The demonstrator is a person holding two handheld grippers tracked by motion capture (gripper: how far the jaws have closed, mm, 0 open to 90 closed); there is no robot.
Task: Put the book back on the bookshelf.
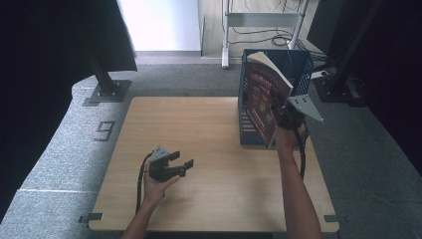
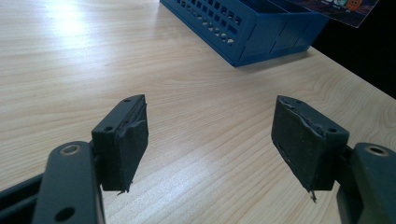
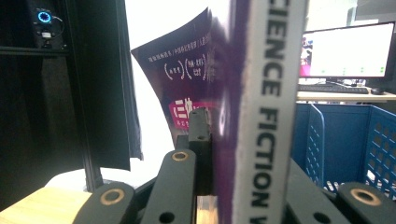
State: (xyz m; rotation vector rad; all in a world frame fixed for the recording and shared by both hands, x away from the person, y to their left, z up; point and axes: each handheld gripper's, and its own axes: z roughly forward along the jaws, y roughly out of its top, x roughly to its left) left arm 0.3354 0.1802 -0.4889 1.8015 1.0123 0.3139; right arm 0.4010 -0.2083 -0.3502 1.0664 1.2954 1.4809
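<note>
Clamping a book (image 1: 263,99) by its spine, the right gripper (image 1: 278,112) holds it upright (glossy purple cover, white spine band) beside the blue perforated plastic crate (image 1: 298,69). The left gripper (image 1: 181,162) rests low over the smooth wood-grain table (image 1: 209,139), its worn rubber pads (image 2: 133,135) spread wide, holding nothing.

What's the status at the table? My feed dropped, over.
Right tool shut on book, held upright at the blue crate. Left tool open, idle over the table. Nothing in the way.
</note>
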